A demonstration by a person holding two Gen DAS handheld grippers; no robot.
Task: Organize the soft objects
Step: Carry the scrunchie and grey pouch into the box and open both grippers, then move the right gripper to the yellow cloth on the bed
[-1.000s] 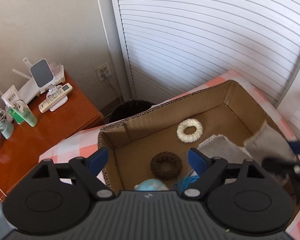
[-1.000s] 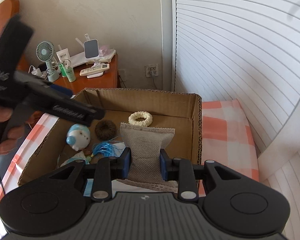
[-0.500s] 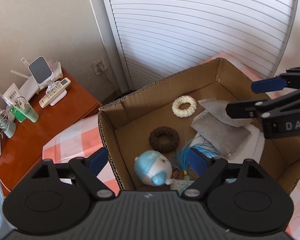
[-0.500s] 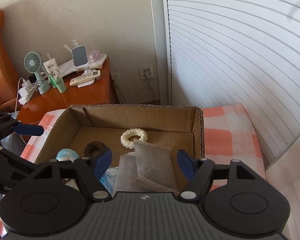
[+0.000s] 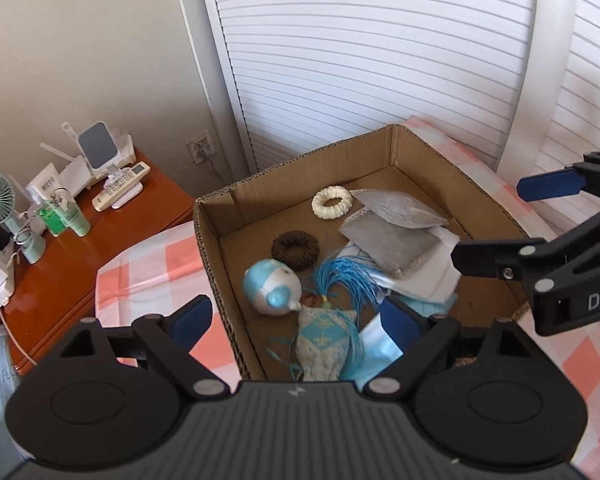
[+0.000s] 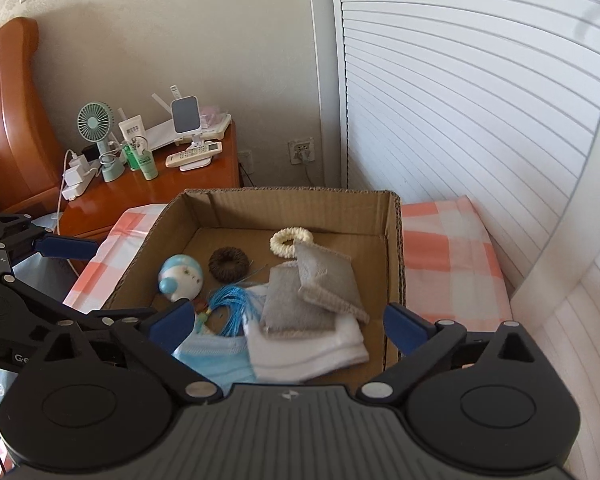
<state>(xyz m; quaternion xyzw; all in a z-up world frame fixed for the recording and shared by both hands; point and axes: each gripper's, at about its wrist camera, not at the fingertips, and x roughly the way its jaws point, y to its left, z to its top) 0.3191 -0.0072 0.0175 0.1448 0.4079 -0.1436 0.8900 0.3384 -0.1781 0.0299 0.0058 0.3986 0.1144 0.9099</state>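
An open cardboard box (image 6: 394,248) (image 5: 212,248) sits on a pink checked bed. Inside, one grey pouch (image 6: 328,280) (image 5: 400,208) rests tilted on a second grey pouch (image 6: 288,304), over a white folded cloth (image 6: 312,348) and a blue face mask (image 6: 216,356). A cream scrunchie (image 6: 290,242), a brown scrunchie (image 6: 228,264), a blue-and-white round toy (image 6: 180,274) and a blue tasselled sachet (image 5: 324,336) lie beside them. My right gripper (image 6: 288,324) hovers over the box's near side with its jaws opening and nothing between them. My left gripper (image 5: 296,318) stands open and bare above the box's left corner.
An orange wooden nightstand (image 6: 216,168) at the far left carries a small fan (image 6: 94,120), bottles, chargers and a remote. White slatted doors (image 6: 460,100) rise behind the box. Pink checked bedding (image 6: 444,248) lies to the right of the box.
My right gripper went from shut on a grey pouch to wide open, and the pouch now lies on the other grey pouch in the box. The left gripper drew back, so more of the box shows.
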